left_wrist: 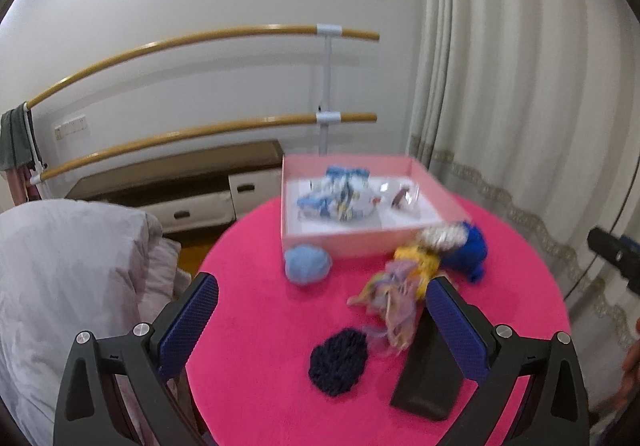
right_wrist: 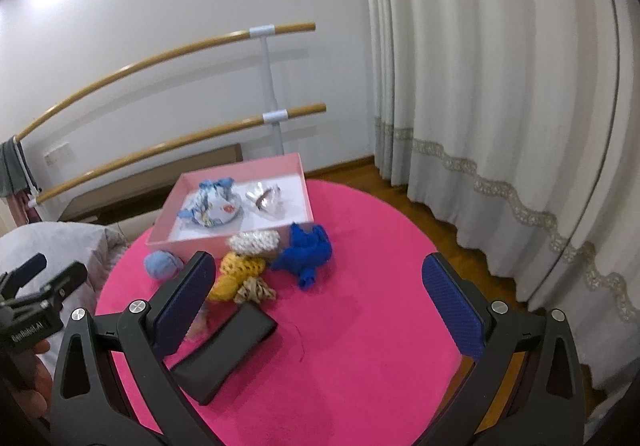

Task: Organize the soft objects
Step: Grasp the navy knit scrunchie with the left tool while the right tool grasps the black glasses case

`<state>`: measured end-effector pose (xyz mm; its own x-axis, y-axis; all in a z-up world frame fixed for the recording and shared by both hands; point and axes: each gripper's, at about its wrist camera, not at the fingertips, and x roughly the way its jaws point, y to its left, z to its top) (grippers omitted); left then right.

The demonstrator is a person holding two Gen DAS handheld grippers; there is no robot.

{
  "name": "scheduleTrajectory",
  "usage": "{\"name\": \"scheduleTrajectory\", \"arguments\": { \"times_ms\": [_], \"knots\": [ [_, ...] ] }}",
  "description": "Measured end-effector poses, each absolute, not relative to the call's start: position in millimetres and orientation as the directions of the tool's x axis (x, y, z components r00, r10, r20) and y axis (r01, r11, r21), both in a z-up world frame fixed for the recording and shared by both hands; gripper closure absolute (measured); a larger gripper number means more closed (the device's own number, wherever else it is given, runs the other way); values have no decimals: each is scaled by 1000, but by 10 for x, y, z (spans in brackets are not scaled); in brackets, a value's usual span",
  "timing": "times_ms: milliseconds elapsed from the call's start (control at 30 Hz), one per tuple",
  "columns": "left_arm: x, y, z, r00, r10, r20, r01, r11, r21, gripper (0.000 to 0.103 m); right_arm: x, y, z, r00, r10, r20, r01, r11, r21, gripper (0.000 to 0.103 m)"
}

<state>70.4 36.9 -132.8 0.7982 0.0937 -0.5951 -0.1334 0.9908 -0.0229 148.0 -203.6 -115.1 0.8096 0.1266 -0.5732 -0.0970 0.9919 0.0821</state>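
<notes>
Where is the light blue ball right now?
In both views the light blue ball lies on the pink table, against the pink box's near left corner, left of the yellow knit piece.

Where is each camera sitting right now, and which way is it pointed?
Left wrist: on the left tongs, open, facing the pink table and pink box; the other tool shows at right.
Right wrist: on the right tongs, open, aimed at the table's right half and curtain; a hand shows at lower left.
Shared: box, blue knit, black block.
</notes>
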Motion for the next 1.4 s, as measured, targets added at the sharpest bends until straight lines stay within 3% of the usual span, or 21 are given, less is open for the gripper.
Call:
{"name": "scheduleTrajectory", "arguments": {
  "times_ms": [300,600,733,833,900,1000,1067,1300,1333,1400],
  "knots": [
    [998,365,-1944,700,83,-709,-98,995,20,0,1610,-1863,-1712,696,192,-692,-134,981,138,0],
    [1318,376,-2409,653,52,-755,-46,999,29,2,1618,-1509,-2048,598,278,-752,-180,961,212,0],
    [1453,401,-2554,627,45,-778,-34,999,31,9,1674,-1366,-2150,564,302,-769,-191,953,234,0],
    [1526,463,-2655,600,24,-800,-30,1000,7,23,1735,-1274,-2245,539,316,-781,-188,949,255,1],
    [1567,507,-2700,589,7,-808,-27,1000,-11,27,1794,-1222,-2312,523,322,-789,-180,947,267,3],
    [1602,526,-2723,596,0,-803,-16,1000,-12,30,1879,-1147,-2387,510,298,-807,-167,955,246,11],
    [1631,525,-2726,598,-3,-801,-9,1000,-11,38,1930,-1095,-2451,499,271,-823,-159,962,220,32],
    [1631,528,-2685,598,-28,-801,-1,999,-35,63,1915,-923,-2596,486,238,-841,-223,964,144,59],
    [1633,529,-2680,598,-36,-800,1,999,-44,67,1904,-950,-2592,492,238,-837,-226,964,142,70],
    [1623,536,-2664,598,-46,-800,3,998,-56,75,1895,-1042,-2586,483,287,-828,-233,953,194,76]
  ]
}}
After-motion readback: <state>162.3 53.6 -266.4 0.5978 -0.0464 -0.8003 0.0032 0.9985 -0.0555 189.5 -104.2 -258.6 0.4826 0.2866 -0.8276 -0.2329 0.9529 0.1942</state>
